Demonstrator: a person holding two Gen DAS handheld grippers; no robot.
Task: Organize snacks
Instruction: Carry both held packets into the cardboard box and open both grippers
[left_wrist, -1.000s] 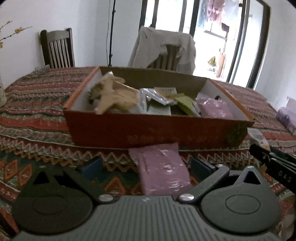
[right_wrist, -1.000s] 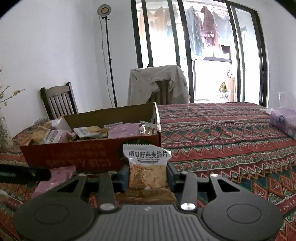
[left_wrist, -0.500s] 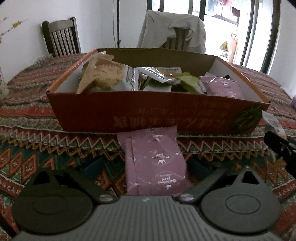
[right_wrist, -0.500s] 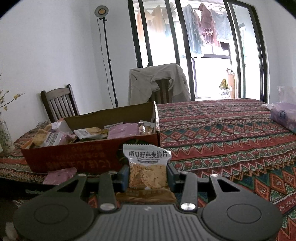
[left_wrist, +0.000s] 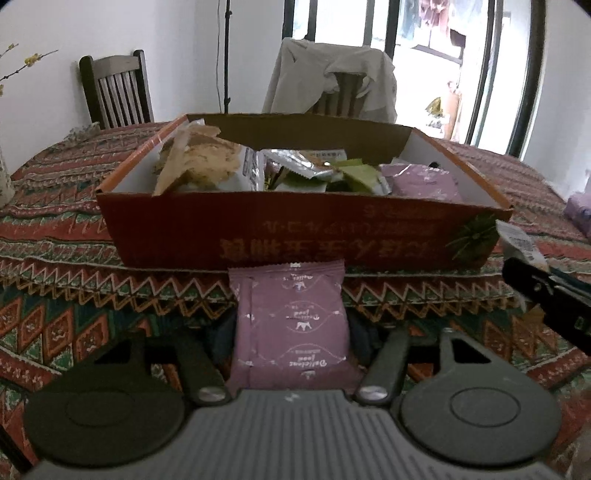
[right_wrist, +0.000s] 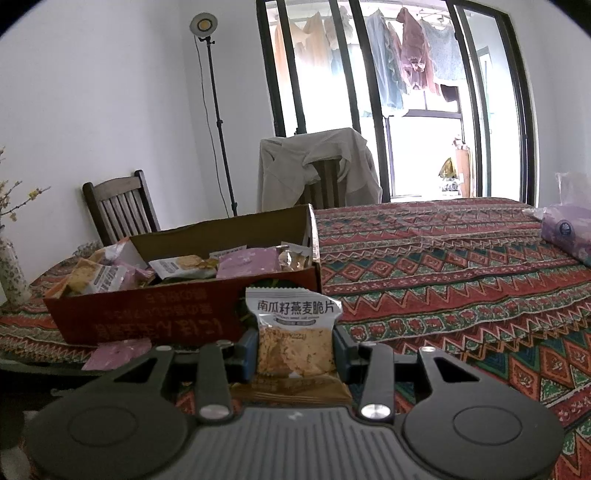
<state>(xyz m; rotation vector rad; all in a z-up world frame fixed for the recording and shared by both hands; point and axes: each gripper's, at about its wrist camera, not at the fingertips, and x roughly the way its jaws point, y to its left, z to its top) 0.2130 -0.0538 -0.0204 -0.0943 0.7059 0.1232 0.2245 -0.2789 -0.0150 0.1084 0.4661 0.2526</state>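
Note:
An orange cardboard box (left_wrist: 295, 236) holding several snack packets stands on the patterned tablecloth; it also shows in the right wrist view (right_wrist: 177, 314). My left gripper (left_wrist: 291, 328) is shut on a purple snack packet (left_wrist: 291, 325), held just in front of the box's near wall. My right gripper (right_wrist: 295, 347) is shut on a white oat crisp packet (right_wrist: 293, 332), held upright near the box's right front corner. The right gripper and its packet show at the right edge of the left wrist view (left_wrist: 546, 291).
A wooden chair (left_wrist: 114, 92) and a chair draped with a beige jacket (left_wrist: 332, 85) stand behind the table. A purple tissue pack (right_wrist: 569, 232) lies at the far right. A vase (right_wrist: 13, 273) stands at the left. A lamp stand (right_wrist: 218, 122) is by the wall.
My left gripper with the purple packet has risen and drawn nearer to the box's front wall. My right gripper holds the oat packet almost still.

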